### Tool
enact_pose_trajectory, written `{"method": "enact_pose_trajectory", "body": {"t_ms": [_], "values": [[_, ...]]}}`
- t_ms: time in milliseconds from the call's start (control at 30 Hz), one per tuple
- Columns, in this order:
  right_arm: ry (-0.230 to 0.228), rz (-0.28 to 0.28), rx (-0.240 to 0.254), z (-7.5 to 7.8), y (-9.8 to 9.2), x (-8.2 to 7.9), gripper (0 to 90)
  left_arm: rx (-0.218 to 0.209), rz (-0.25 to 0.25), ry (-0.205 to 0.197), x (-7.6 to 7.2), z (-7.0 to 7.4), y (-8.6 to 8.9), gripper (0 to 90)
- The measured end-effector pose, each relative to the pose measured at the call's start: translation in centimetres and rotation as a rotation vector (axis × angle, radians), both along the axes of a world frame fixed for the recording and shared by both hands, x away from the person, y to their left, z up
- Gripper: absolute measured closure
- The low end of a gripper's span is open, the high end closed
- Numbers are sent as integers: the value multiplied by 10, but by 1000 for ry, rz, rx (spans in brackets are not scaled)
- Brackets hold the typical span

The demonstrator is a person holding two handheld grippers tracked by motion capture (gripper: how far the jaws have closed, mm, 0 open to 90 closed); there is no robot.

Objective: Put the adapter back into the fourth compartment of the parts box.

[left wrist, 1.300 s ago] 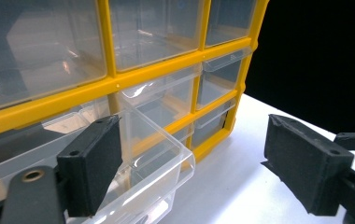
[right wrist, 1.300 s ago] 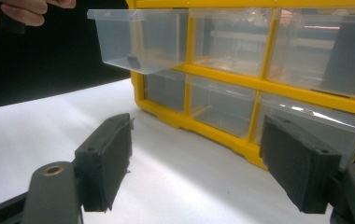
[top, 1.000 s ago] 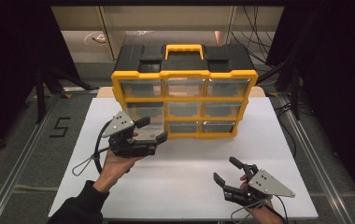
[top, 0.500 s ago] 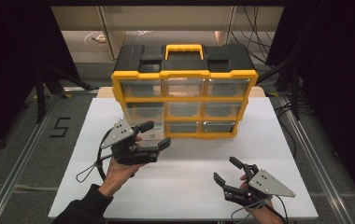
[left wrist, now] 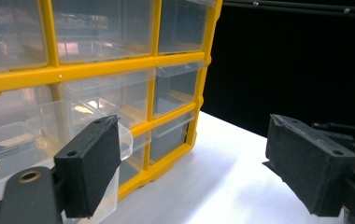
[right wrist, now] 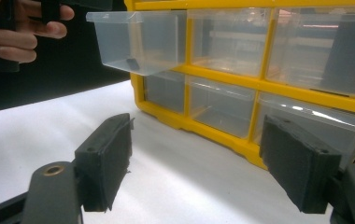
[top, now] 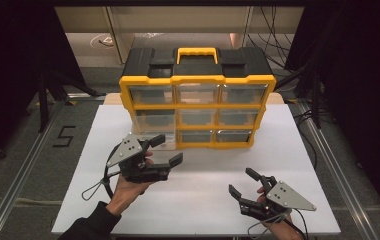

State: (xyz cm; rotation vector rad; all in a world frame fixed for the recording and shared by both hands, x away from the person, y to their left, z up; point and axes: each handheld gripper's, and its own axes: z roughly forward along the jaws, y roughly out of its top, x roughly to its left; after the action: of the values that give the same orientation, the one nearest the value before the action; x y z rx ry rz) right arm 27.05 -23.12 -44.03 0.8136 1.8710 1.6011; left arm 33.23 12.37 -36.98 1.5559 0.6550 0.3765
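High view: left gripper agape, palm-up.

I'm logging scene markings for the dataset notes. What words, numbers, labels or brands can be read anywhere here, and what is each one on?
"5": a dark numeral on the grey floor left of the white table.
The yellow and black plastic drawer organizer carries no readable label or brand.
The black hand-held grippers show no legible text.

The drawer cabinet runs off the top and left edges in the left gripper view. A small dark item inside the pulled-out drawer is too small to identify.
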Motion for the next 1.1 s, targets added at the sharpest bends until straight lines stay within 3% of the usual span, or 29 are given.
{"method": "enact_pose_trajectory", "body": {"t_ms": [133,400,667,1100], "values": [[2,0,4,0,0,0,263,-11,-6,-4,-2,-5,1,175],[0,0,9,1,-1,0,263,9,-19,-1,-6,-17,-1,175],[0,0,11,0,-1,1,262,-12,-21,-8,-8,-23,2,175],[-1,2,9,1,-1,0,262,-4,-21,0,-11,-32,5,175]]}}
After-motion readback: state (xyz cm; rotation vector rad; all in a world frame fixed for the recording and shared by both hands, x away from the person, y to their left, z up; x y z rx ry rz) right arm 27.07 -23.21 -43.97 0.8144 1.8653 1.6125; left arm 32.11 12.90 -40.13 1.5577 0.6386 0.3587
